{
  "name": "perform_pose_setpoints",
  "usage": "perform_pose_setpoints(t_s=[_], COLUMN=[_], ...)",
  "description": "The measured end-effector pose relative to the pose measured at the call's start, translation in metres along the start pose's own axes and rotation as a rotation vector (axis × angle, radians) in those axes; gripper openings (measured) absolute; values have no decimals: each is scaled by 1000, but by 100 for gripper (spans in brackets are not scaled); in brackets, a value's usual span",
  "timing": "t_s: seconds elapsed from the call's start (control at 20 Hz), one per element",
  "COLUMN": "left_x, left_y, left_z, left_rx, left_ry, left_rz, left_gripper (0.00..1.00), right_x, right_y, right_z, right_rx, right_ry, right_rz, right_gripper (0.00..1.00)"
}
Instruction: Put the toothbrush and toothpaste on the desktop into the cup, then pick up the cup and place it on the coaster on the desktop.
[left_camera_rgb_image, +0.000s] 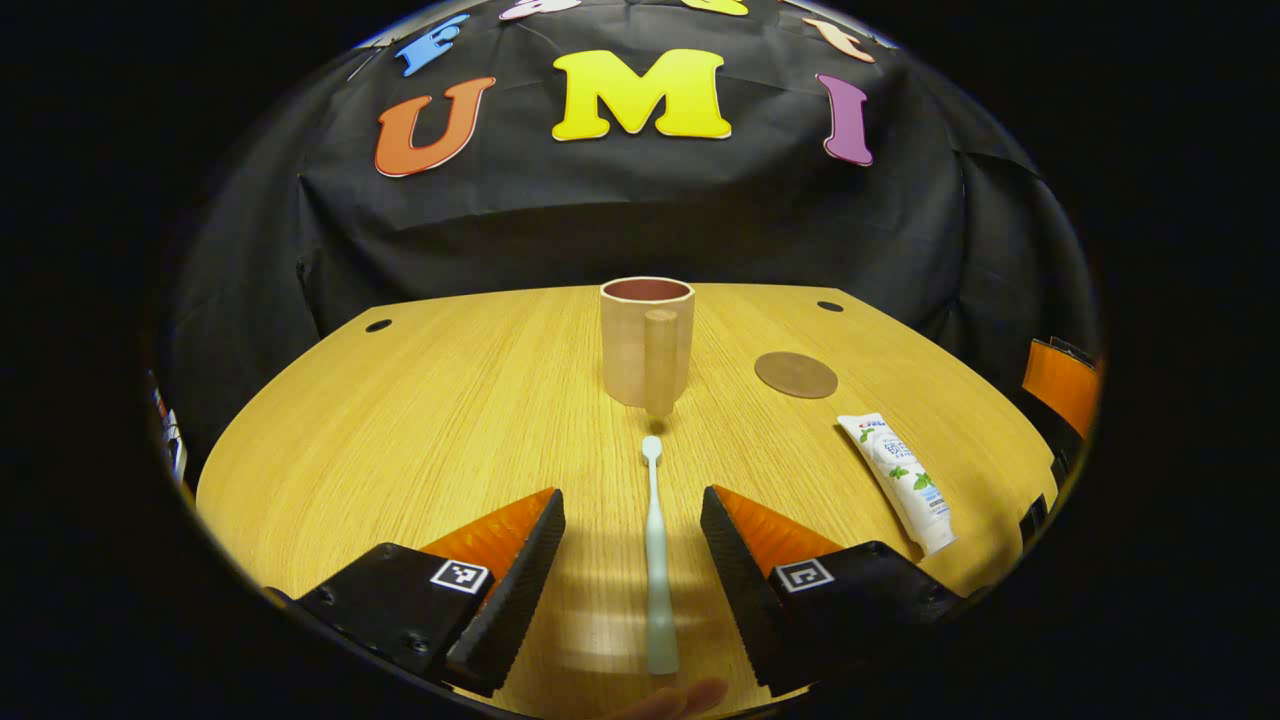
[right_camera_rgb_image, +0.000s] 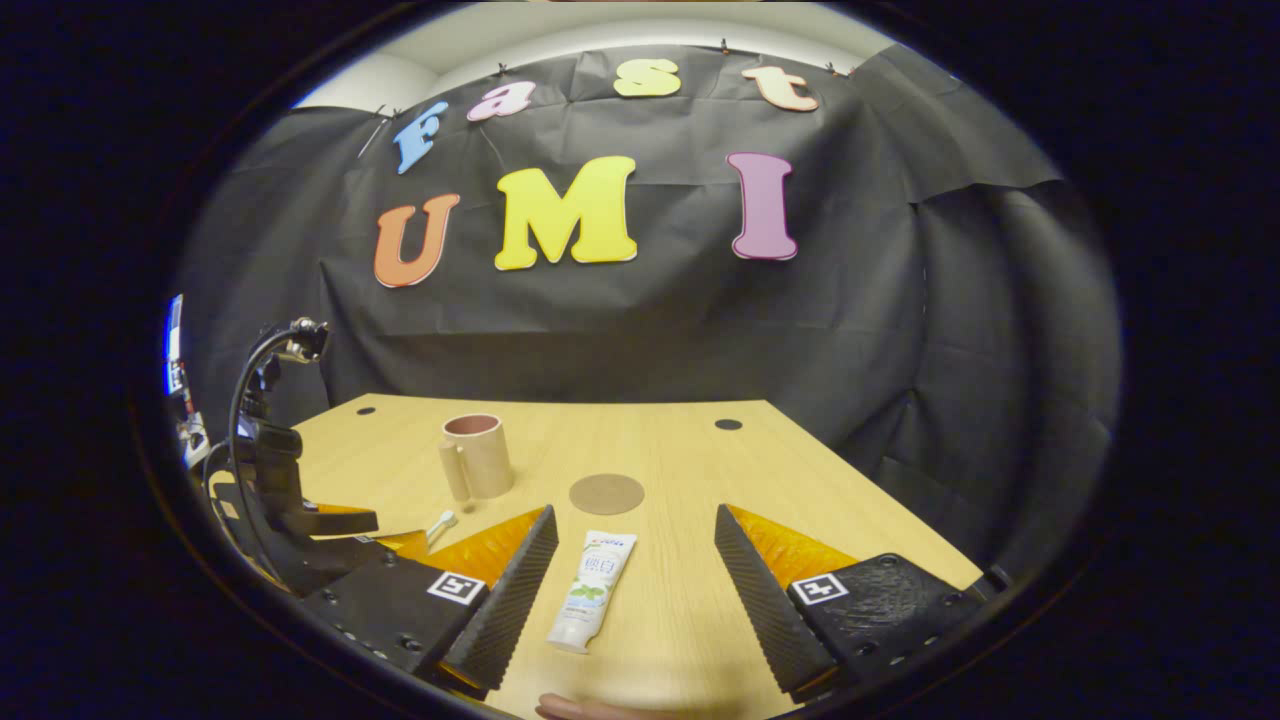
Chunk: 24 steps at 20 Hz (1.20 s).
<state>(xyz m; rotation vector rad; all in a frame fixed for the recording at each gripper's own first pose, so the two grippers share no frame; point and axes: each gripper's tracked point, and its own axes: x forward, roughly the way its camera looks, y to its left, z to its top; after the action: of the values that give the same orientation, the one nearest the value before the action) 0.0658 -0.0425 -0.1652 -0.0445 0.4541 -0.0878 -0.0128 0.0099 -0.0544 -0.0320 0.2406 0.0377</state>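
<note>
Fingers (left_camera_rgb_image: 540, 570) spread, straddling toothbrush (left_camera_rgb_image: 656, 560) | cup (left_camera_rgb_image: 646, 340) ahead | coaster (left_camera_rgb_image: 796, 375) beside toothpaste (left_camera_rgb_image: 900, 482)

Counted on worktop (left_camera_rgb_image: 420, 400): one toothbrush (left_camera_rgb_image: 656, 560), one toothpaste tube (left_camera_rgb_image: 899, 480), one handled cup (left_camera_rgb_image: 646, 340), one round coaster (left_camera_rgb_image: 796, 375). Worktop had two small dark holes near far edge: one (left_camera_rgb_image: 378, 325) at left, one (left_camera_rgb_image: 830, 306) at right. Nothing came in pairs besides holes.
</note>
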Motion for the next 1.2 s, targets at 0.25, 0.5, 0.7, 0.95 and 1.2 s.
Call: perform_pose_setpoints(t_s=[0.25, 0.5, 0.7, 0.95, 1.2], left_x=[9, 11, 11, 0, -32], left_y=[-15, -10, -5, 7, 3], left_z=[-14, -18, -18, -3, 43], left_rx=[3, 4, -1, -25, -38], left_ry=[53, 86, 86, 9, -157], left_rz=[-56, -55, -48, -22, -25], left_gripper=[66, 29, 11, 10, 11], right_x=[0, 3, 4, 2, -12], right_y=[4, 7, 7, 9, 16], right_z=[-9, -8, -8, -21, -46], right_rx=[8, 6, -25, -20, 26], right_ry=[50, 58, 73, 145, 293], right_rz=[13, 11, 13, 9, 31], right_gripper=[95, 95, 95, 98, 98])
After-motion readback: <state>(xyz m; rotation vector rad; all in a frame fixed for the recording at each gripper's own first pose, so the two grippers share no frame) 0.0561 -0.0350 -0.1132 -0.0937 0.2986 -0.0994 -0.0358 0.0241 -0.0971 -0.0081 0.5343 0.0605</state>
